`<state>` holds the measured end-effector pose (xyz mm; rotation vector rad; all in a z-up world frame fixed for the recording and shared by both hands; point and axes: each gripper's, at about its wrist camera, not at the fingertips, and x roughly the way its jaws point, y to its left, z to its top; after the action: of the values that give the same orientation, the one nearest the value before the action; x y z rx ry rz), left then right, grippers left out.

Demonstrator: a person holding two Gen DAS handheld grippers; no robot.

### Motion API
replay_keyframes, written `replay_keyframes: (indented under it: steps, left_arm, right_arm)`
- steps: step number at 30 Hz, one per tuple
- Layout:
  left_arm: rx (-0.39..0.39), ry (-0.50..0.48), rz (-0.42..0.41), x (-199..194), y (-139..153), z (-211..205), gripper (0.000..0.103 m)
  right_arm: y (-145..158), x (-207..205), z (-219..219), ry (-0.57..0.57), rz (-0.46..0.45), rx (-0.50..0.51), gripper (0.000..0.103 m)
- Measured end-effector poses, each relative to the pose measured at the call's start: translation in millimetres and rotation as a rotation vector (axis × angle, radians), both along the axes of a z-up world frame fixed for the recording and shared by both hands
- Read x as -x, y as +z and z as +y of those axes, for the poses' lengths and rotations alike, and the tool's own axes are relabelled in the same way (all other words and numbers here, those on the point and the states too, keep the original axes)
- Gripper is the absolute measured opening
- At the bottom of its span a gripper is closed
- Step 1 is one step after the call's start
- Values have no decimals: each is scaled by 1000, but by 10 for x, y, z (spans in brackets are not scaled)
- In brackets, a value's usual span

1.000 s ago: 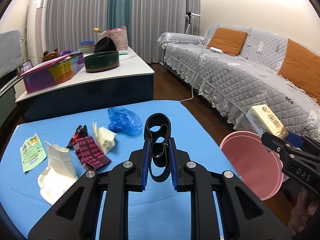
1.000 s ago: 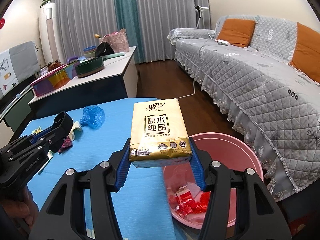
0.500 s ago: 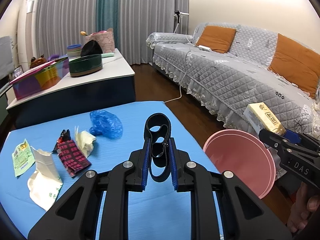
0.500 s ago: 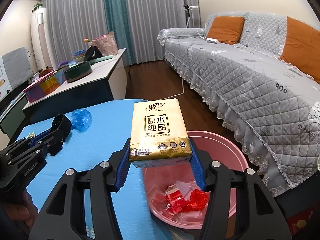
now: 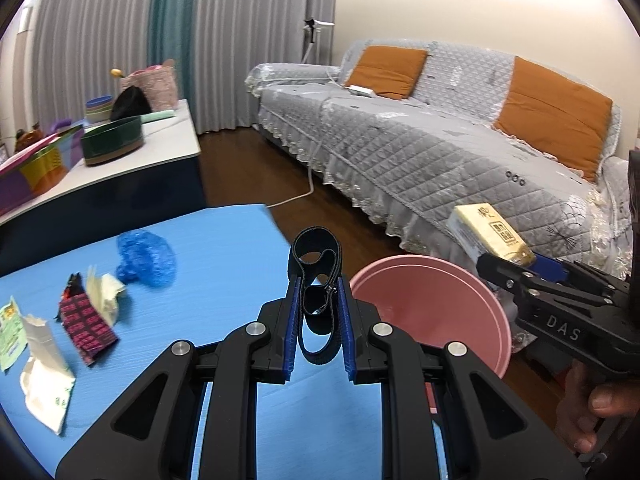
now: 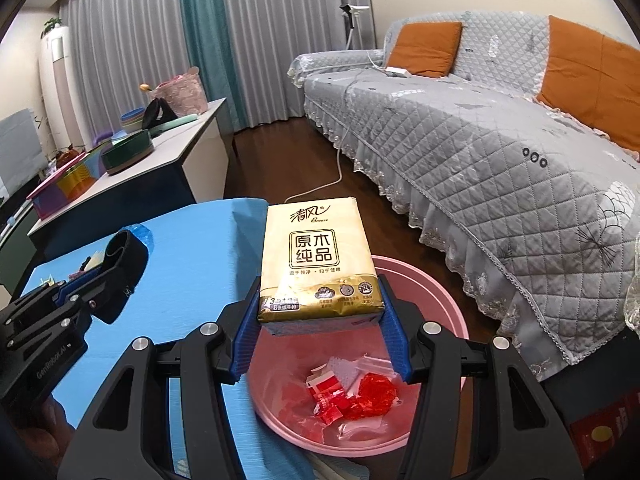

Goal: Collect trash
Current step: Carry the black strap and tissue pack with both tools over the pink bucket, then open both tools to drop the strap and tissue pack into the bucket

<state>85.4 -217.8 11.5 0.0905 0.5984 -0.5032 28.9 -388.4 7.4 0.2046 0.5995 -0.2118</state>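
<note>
My left gripper is shut on a black strap loop, held above the blue table near its right edge. My right gripper is shut on a gold tissue pack, held over the pink basin. The basin stands on the floor right of the table and holds red and white wrappers. On the table's left lie a blue plastic bag, a red-black wrapper, crumpled cream paper, a white pouch and a green packet.
A grey quilted sofa with orange cushions runs along the right. A white-topped cabinet with bowls, boxes and a pink basket stands behind the table. A white cable trails across the wooden floor.
Both grippers have moved right toward the basin. The tissue pack now sits over the basin, and the strap is near the table's right edge. Grips are unchanged.
</note>
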Motion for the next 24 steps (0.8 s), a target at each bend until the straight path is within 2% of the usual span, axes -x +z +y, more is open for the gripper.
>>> replay_keyframes:
  steps: [16,24]
  left_arm:
    - [-30,-107,39,30,-139,-505,18]
    - [-36,-135,52,56,-164,-588,18]
  right_arm:
    - [-50,103,-405,-69,11,-20,54]
    - [-70,116,-478,-77,17,-30,54]
